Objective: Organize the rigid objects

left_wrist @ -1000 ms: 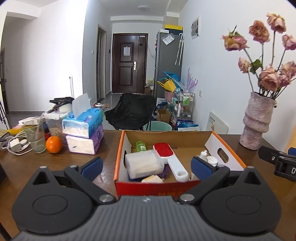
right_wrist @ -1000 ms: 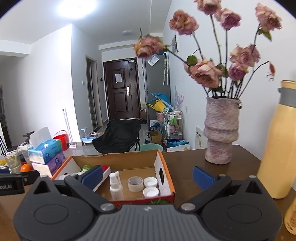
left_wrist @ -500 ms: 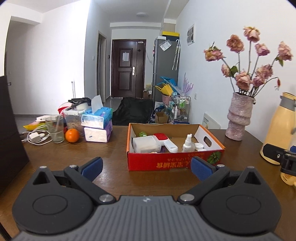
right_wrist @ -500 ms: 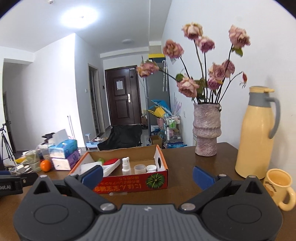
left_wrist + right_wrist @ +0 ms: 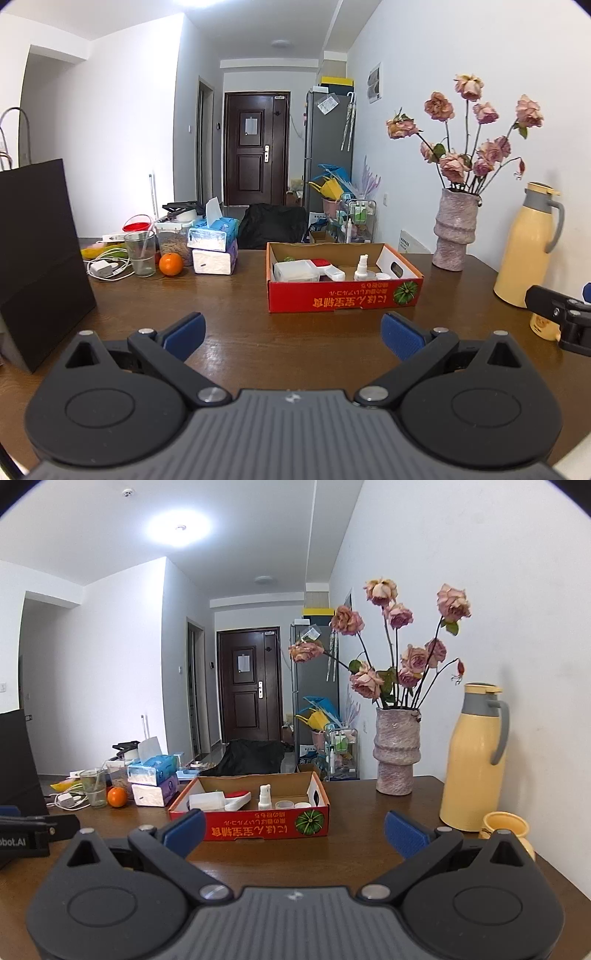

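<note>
Items sit packed in the red box (image 5: 343, 299), both my left gripper (image 5: 291, 332) and right gripper (image 5: 293, 829) spread empty, so I judge sorting nearly finished.

We see both wrist views low over the table (image 5: 236, 332), facing the red box (image 5: 343, 297) from well back; the left looks from its left, the right from its right. Both share the box and vase (image 5: 396, 753).
</note>
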A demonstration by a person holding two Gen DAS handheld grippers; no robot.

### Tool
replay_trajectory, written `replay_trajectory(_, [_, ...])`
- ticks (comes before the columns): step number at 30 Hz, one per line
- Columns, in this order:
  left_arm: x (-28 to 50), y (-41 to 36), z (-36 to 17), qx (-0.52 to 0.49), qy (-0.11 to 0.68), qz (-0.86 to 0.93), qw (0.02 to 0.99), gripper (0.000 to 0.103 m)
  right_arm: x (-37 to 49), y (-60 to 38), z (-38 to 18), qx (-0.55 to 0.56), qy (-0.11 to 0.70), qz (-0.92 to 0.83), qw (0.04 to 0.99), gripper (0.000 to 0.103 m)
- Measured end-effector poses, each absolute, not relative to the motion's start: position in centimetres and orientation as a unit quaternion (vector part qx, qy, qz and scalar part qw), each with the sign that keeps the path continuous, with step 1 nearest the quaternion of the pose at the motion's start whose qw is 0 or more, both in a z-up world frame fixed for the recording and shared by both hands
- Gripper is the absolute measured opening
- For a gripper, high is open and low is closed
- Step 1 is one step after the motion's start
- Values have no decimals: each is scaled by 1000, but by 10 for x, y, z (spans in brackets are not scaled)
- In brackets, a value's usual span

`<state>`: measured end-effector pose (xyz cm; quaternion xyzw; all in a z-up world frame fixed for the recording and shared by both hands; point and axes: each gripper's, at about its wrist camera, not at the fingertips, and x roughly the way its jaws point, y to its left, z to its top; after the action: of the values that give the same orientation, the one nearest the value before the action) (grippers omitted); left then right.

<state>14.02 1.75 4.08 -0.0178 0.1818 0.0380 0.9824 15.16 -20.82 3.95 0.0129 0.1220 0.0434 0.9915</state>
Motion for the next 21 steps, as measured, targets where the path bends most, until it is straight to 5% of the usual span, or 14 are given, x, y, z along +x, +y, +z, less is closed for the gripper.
replay_trajectory(21, [42,16,40,-10,159,45,986,103,58,-207,38,2,109,36,993,103])
